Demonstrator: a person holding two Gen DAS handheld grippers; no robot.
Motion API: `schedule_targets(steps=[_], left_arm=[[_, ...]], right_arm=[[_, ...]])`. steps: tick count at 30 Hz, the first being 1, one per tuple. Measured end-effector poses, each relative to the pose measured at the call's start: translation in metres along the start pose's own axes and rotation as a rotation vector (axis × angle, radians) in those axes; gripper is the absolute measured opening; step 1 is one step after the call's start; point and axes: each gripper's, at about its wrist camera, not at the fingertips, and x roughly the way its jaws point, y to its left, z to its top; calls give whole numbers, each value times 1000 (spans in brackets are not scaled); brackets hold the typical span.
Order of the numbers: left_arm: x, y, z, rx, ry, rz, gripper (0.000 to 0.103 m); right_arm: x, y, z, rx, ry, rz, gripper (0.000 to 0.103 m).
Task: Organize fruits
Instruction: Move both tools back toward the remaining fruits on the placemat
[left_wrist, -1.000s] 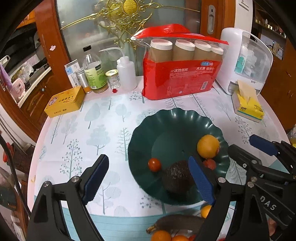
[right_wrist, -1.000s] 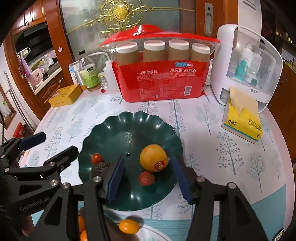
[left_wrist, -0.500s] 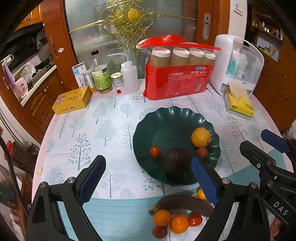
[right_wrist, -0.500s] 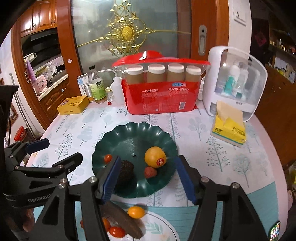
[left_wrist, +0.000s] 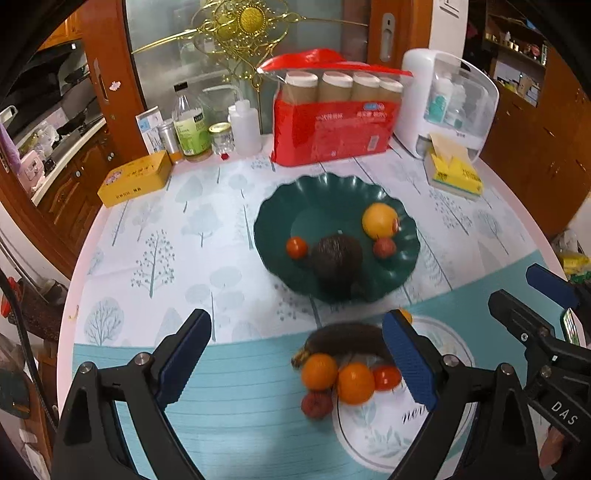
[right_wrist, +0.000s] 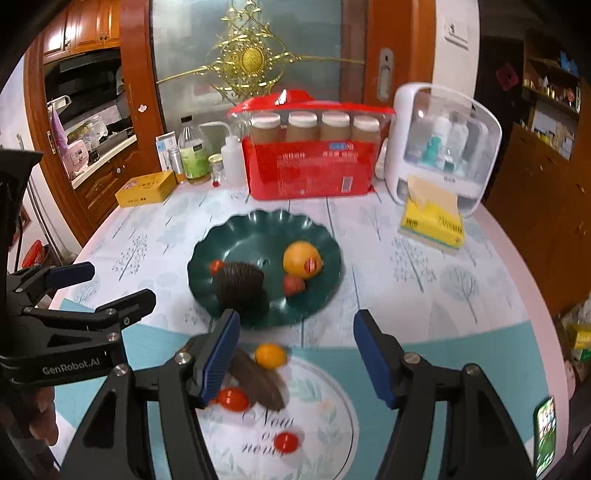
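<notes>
A tree-patterned cloth covers the round counter (left_wrist: 155, 258). On it sit a green plate (left_wrist: 408, 258), a dark banana (left_wrist: 351, 341) among small loose fruits, a yellow tin (left_wrist: 135, 182) — and, at the back, a red cup pack (left_wrist: 332, 129) and yellow tissues (left_wrist: 456, 175).

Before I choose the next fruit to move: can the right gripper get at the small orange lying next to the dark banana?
Probably yes. The right gripper is open and empty, the small orange sits just below its tips, and only the dark banana lies close beside it.
</notes>
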Motion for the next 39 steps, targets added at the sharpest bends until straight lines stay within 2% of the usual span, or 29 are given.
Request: schedule_targets(steps=[6,11,22,30,36,39], left_arm=[[-10,0,-21,22,-14,-1,93],[-9,1,-39,30,-1,-69,93],[35,10,-85,5,103,-116,92],[66,11,-102,-9,160,-121,79],[81,7,-108,-4,177,-116,72],[85,4,-109,-5,184,-119,64]], right_arm=[[-14,7,-27,-33,2,-28,65],[-21,8,-49,-28,0,-33,64],[-1,0,-94,38,72,-12,64],[27,2,-122,50,139,4,64],[44,0,-129,65,159,8,64],[50,-2,-130,70,165,9,64]])
